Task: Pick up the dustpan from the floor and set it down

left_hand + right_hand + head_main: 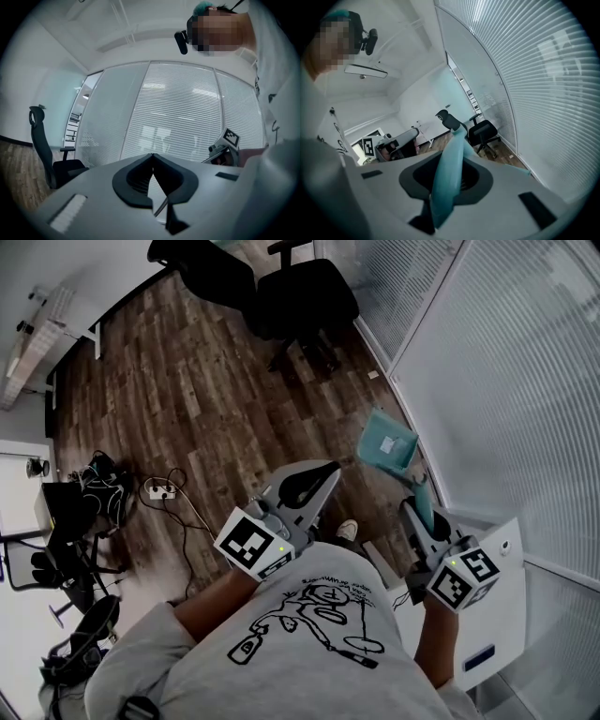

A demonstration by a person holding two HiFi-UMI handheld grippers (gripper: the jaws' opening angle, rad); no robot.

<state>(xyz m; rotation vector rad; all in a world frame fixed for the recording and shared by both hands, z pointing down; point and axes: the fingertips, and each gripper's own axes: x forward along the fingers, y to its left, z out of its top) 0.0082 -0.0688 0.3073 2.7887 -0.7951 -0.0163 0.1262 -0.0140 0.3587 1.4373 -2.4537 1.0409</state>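
Observation:
The teal dustpan (387,444) hangs above the wooden floor by the glass wall, its pan tilted. Its long handle (424,505) runs back into my right gripper (419,514), which is shut on it. In the right gripper view the handle (450,178) passes between the jaws of the right gripper (451,161) and sticks out ahead. My left gripper (323,472) is held level at the middle of the head view, away from the dustpan. In the left gripper view the left gripper (152,157) has its tips together, with nothing between them.
Two black office chairs (300,296) stand farther along the glass wall with blinds (506,381). A power strip with cables (161,489) and dark bags (98,488) lie at the left. A white cabinet top (502,554) is under my right hand.

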